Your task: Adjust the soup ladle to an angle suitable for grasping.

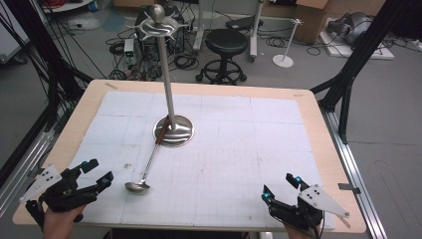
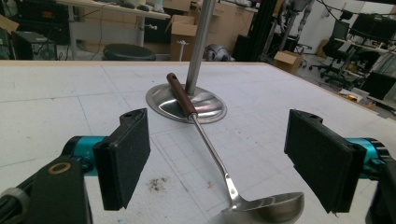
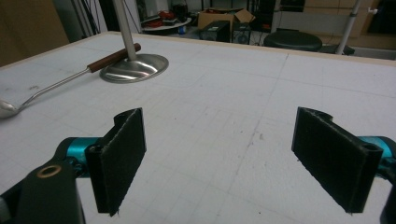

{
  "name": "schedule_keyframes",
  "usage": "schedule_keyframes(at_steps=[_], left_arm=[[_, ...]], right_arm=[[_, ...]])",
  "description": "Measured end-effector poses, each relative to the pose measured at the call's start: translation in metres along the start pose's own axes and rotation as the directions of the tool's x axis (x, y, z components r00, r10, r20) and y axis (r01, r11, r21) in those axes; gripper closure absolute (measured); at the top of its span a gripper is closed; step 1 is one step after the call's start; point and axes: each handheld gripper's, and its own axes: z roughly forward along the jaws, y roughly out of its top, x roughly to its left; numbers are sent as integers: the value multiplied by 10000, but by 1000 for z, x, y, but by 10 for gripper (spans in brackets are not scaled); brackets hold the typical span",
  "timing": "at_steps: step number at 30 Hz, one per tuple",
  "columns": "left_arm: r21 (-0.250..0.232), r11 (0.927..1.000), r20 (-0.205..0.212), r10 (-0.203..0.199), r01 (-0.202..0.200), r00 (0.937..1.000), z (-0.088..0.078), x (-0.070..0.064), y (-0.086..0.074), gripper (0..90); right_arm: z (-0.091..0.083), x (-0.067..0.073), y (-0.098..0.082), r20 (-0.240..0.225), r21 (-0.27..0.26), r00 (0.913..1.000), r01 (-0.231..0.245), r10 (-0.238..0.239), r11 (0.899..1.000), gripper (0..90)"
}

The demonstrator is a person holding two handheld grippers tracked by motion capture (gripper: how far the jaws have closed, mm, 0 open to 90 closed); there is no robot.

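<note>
Your left hand-held gripper and right hand-held gripper sit jaws apart, holding nothing, near the worktop front corners. Between them, open mat. The ladle lies flat, handle resting on the stand base.

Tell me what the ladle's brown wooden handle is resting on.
The brown wooden handle of the steel ladle lies on the round steel base of the utensil stand; the base surface directly beneath is covered.

Mid-table blocked: tall steel utensil stand on round base, w/ long steel ladle, brown wooden handle, lying diagonally off it. Right half of white gridded mat open.
</note>
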Motion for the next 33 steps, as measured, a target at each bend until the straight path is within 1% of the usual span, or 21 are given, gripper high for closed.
schedule_keyframes(at_steps=[2, 6, 9, 10, 12, 15, 17, 18, 20, 21, 23, 25, 27, 29, 30, 31, 33], left_arm=[[-30, 10000, -62, -74, 74, 10000, 0, 1, 0, 228], [29, 10000, -192, -60, 60, 9998, -2, 0, 1, 228], [115, 9999, -328, 87, -83, 9994, 1, -5, 5, 228], [217, 9997, -363, 97, -89, 9993, 3, -7, 8, 227], [470, 9989, -268, -43, 55, 9996, 10, -10, 13, 226], [731, 9972, -79, -165, 171, 9998, 23, -16, 21, 212], [961, 9954, 90, 5, -14, 10000, 32, -20, 25, 212], [1000, 9949, 220, 89, -111, 9997, 37, -22, 27, 196], [1086, 9938, 374, 209, -249, 9991, 45, -26, 30, 193], [1210, 9921, 378, 301, -345, 9988, 49, -26, 32, 193], [1430, 9889, 377, 354, -404, 9987, 56, -27, 34, 194], [1592, 9864, 453, 331, -400, 9984, 62, -28, 34, 196], [1727, 9843, 563, 279, -373, 9980, 66, -29, 33, 202], [1933, 9802, 643, 302, -421, 9975, 70, -30, 32, 215], [1980, 9793, 639, 303, -424, 9975, 73, -30, 32, 215], [1953, 9800, 640, 262, -383, 9976, 74, -31, 33, 215], [2003, 9792, 630, 203, -325, 9978, 79, -32, 34, 215]], right_arm=[[1, -1, 0, 43, -16, 10000, -26, 26, 10000, 163], [2, 0, 0, 35, 30, 9999, -94, 94, 10000, 163], [2, 1, 0, 13, -1, 10000, -31, 31, 10000, 163], [2, 1, 0, 1, 20, 10000, -27, 27, 10000, 163], [2, 1, 0, 17, 56, 10000, -8, 8, 10000, 163], [2, 1, 0, 18, 37, 10000, -51, 51, 10000, 163], [1, 0, 0, 24, 3, 10000, -70, 70, 10000, 163], [1, -1, 0, 51, 35, 9999, -130, 130, 9999, 163], [1, -1, 0, 39, 25, 9999, -124, 124, 9999, 163], [1, -1, 0, 26, 33, 9999, -132, 132, 9999, 163], [2, 0, 0, 13, 13, 10000, -82, 82, 10000, 163], [3, 0, 0, -21, 68, 10000, 23, -23, 10000, 163], [3, 1, 1, -53, 77, 10000, -20, 20, 10000, 163], [3, 1, 1, -84, 76, 10000, -21, 21, 10000, 163], [3, 1, 1, -78, 48, 10000, 24, -24, 10000, 163], [2, 1, 1, -82, 4, 10000, 12, -12, 10000, 163], [1, 1, 0, -58, 48, 10000, -9, 9, 10000, 163]])
